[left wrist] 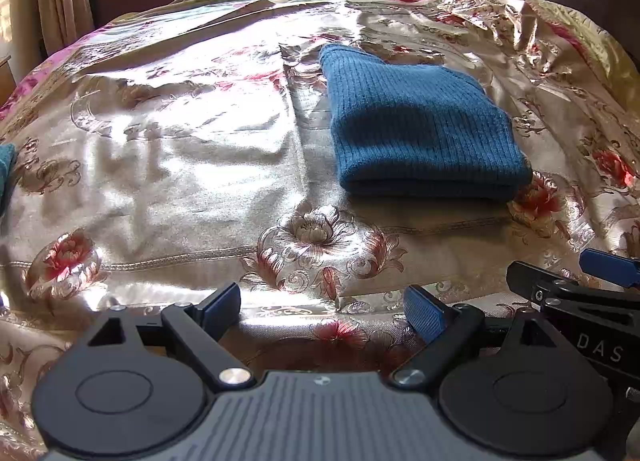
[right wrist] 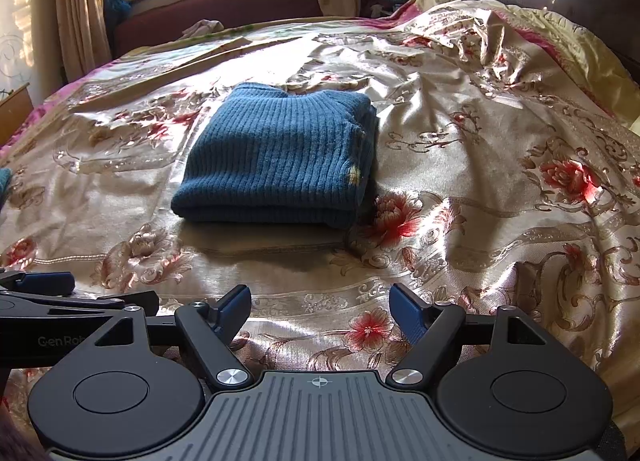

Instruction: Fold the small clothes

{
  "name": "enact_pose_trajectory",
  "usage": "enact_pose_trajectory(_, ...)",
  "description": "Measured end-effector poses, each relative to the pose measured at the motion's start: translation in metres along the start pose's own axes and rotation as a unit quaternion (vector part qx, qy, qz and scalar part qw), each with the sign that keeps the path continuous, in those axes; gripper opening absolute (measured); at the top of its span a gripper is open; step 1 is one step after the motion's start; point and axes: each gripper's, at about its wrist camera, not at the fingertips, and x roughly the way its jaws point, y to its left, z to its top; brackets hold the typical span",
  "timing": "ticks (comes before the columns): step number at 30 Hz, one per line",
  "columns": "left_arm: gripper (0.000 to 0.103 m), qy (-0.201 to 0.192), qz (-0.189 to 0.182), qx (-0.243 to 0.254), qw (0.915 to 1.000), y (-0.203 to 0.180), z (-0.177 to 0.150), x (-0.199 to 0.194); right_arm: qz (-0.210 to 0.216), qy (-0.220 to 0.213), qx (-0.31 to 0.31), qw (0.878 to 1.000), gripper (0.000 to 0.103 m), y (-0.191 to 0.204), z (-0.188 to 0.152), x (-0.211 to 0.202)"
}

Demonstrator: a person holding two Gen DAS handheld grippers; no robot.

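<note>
Sweater (right wrist: 276, 157) (blue, folded) lies on bedspread (right wrist: 460, 165); both grippers' fingers wide apart, empty.

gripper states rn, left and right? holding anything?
Left gripper: open, empty, short of the folded blue sweater.
Right gripper: open, empty, also short of the sweater.

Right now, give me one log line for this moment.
blue knit sweater: folded on bedspread | left gripper: open, empty | right gripper: open, empty | both short of sweater
</note>
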Motion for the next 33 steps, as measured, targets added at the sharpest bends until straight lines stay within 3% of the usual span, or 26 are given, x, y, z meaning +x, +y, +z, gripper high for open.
enact_pose_trajectory(33,0.093,-0.009,0.011,-0.005,0.9999,-0.0031,-0.0006,-0.0048,0.001,-0.002,0.003,1.000,0.078,-0.0001,0.0007,-0.0010)
